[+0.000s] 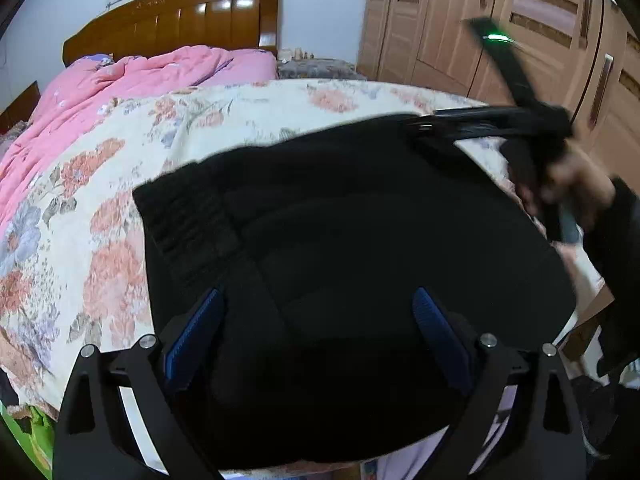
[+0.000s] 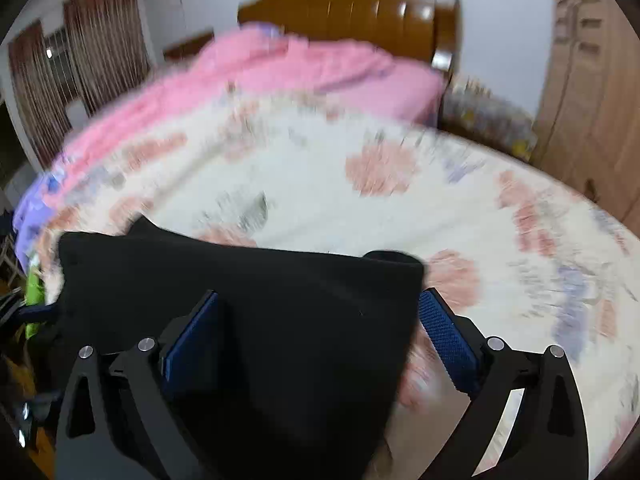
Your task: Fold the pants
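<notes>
Nearest, the left tongs [image 1: 318, 334] stand wide open, blue pads [image 1: 196, 330] apart, with the black pants [image 1: 360, 232] lying between and beyond them on the floral bedspread [image 1: 100, 216]. Likewise the right tongs [image 2: 320, 336] gape open over the pants [image 2: 248, 300], whose edge lies between the blue pads [image 2: 446, 340]; this view is blurred. From the left wrist view the right tongs [image 1: 448, 128] appear at the pants' far right edge, smeared by motion, so whether they touch the cloth cannot be told. Farther back a pink quilt [image 1: 132, 80] is bunched before the wooden headboard [image 1: 180, 16], and a wardrobe [image 1: 500, 20] stands to the right.
</notes>
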`<state>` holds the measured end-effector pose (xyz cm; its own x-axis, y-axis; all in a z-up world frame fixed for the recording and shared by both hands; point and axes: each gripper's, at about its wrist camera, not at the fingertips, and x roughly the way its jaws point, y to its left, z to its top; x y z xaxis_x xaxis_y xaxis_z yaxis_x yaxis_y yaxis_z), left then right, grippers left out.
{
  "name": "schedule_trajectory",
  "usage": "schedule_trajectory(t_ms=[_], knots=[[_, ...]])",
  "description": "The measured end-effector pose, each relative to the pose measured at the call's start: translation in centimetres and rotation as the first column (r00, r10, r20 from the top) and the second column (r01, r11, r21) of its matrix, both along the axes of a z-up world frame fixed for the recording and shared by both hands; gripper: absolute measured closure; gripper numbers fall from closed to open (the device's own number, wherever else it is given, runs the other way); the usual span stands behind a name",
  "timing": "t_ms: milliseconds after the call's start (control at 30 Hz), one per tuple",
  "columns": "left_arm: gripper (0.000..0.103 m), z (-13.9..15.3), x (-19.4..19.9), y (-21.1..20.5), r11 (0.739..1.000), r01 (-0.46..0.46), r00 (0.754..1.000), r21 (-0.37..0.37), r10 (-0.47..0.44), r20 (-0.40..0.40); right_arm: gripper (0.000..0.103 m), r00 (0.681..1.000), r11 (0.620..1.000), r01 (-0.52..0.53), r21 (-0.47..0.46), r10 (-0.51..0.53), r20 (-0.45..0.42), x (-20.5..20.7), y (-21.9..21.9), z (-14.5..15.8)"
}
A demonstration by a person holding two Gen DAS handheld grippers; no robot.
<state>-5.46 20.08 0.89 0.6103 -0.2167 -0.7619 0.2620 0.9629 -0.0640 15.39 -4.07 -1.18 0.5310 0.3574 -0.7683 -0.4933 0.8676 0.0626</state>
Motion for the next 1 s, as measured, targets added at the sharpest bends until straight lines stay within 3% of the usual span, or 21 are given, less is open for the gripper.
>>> schedule_trajectory(t_ms=[100, 167, 267, 400, 500, 600, 667, 767, 900, 933, 1000], knots=[[0.007, -0.7, -1.5, 1.1, 1.0, 0.008, 1.0, -0.021, -0.008, 0.01, 0.004, 0.996, 0.995, 0.051, 0.085, -0.044, -0.074, 1.9, -1.6, -1.4], [0.007, -1.1, -1.6, 2.3, 0.997, 0.012, 1.0, -0.071, -0.014, -0.024, 0.004, 0.992, 0.989, 0.075, 0.128, -0.06, -0.113, 2.3, -2.6, -2.1], [0.007, -1.1, -2.1, 2.4, 0.998, 0.026, 0.999, -0.054, -0.027, -0.017, 0.004, 0.99, 0.985, 0.089, 0.147, -0.072, -0.12, 2.0, -3.0, -2.3], [0.007, -0.6, -2.4, 2.3, 1.0, 0.03, 0.997, -0.008, -0.031, -0.068, 0.004, 0.994, 0.99, 0.099, 0.105, -0.094, -0.054, 1.1, -2.6, -0.6], [0.007, 0.8, -3.0, 3.3, 1.0, 0.0, 0.996, -0.002, 0.0, -0.095, 0.004, 0.989, 0.978, 0.146, 0.15, -0.149, 0.009, -0.8, -3.9, 2.1], [0.007, 4.5, -3.1, 4.8, 0.994, -0.043, 0.999, -0.1, 0.043, -0.003, 0.004, 0.993, 0.964, 0.082, 0.253, -0.101, 0.064, -4.6, -4.8, 4.4], [0.004, 6.7, -1.2, 4.6, 0.983, -0.053, 0.997, -0.174, 0.063, 0.051, 0.004, 0.994, 0.977, 0.028, 0.214, -0.049, 0.095, -6.8, -3.9, 4.7], [0.003, 7.4, 3.4, 2.2, 0.982, -0.034, 0.997, -0.184, 0.046, 0.065, 0.004, 0.994, 0.991, -0.048, 0.128, 0.035, 0.1, -9.6, -2.4, 3.8], [0.003, 2.6, 7.8, 0.5, 0.998, -0.042, 0.998, -0.054, 0.039, -0.042, 0.004, 0.985, 0.982, -0.17, 0.077, 0.171, -0.006, -12.3, -1.7, 0.9], [0.003, 1.4, 7.7, -0.1, 0.999, -0.035, 0.999, -0.005, 0.034, -0.042, 0.004, 0.98, 0.979, -0.197, 0.041, 0.197, 0.003, -13.1, -1.6, 0.3], [0.003, -0.6, 7.0, -0.4, 0.998, -0.01, 1.0, 0.067, 0.012, -0.021, 0.004, 0.973, 0.973, -0.225, 0.057, 0.221, 0.066, -14.1, -2.2, 0.0]])
